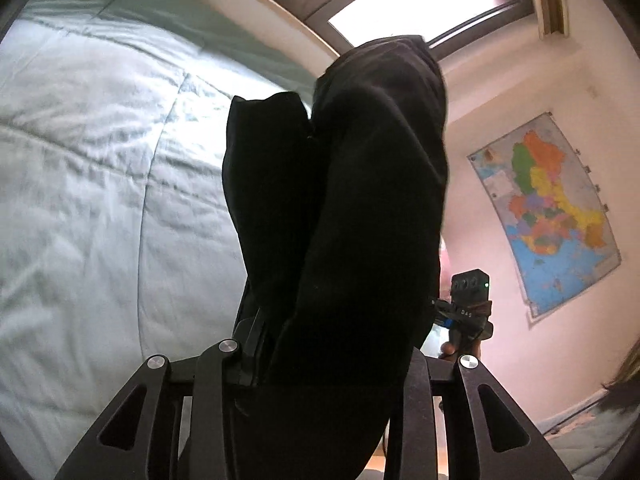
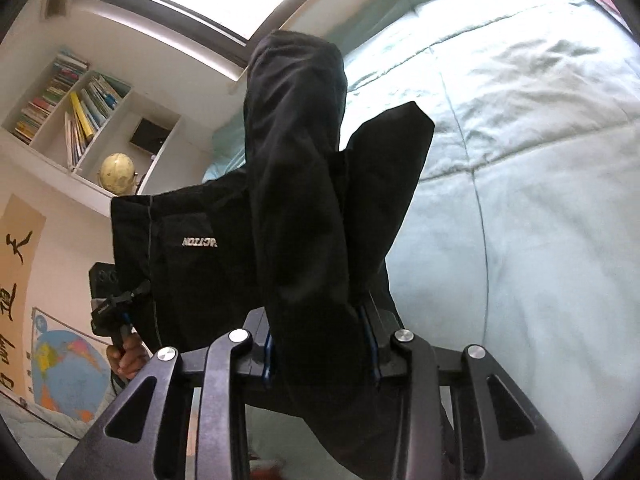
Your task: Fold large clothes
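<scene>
The black garment (image 2: 296, 216) hangs bunched in the air above the bed (image 2: 520, 160), no part laid flat. The left gripper (image 1: 332, 344) and the right gripper (image 2: 320, 336) each have fingers clamped on its cloth. Folding seems barely begun.

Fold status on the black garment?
Done: nothing folded that shows. In hand: left gripper and right gripper are each shut on the black garment, held up off the green quilt. Left: lay it down and make every fold.
</scene>
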